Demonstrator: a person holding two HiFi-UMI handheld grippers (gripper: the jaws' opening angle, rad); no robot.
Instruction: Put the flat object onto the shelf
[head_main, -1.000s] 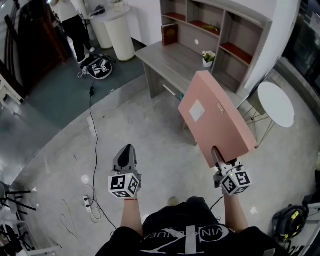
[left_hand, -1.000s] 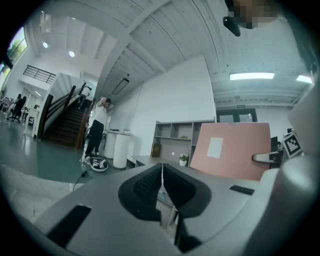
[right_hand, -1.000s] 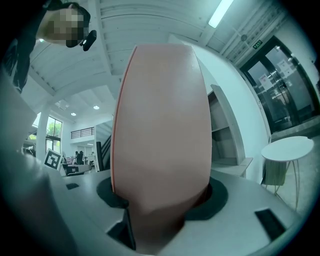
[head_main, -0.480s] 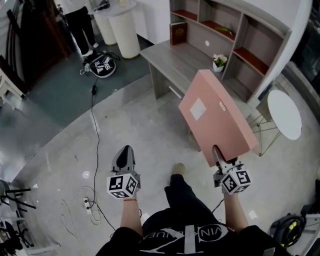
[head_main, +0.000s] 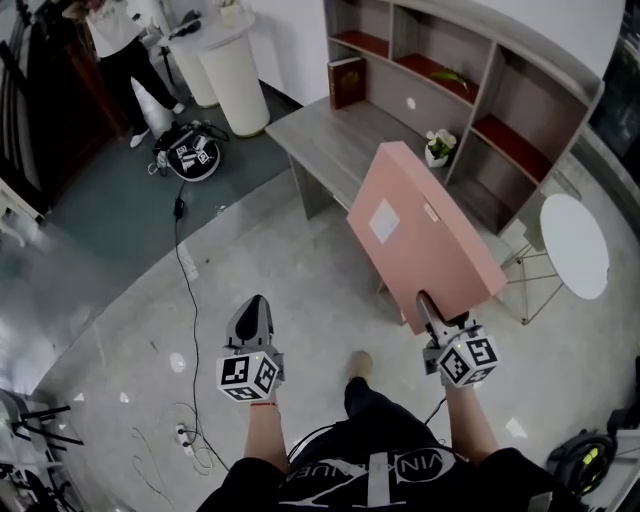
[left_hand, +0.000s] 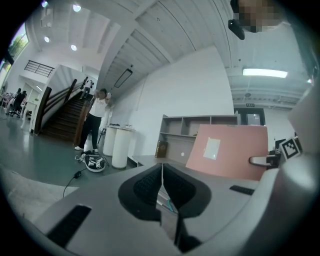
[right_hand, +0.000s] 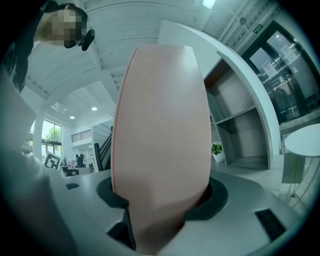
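Right tool (head_main: 426, 306): jaws clamped on the lower edge of the flat pink box (head_main: 420, 232). The box is carried in the air, tilted, its broad face with a pale label turned upward, above the floor (head_main: 250, 250) and near the grey bench (head_main: 335, 135). Left tool (head_main: 254, 303): jaws pressed together, nothing between them, held over the floor. Shelf (head_main: 505, 105): open compartments, behind the bench, apart from the box. On the bench: upright brown book (head_main: 346, 82); small potted plant (head_main: 438, 147).
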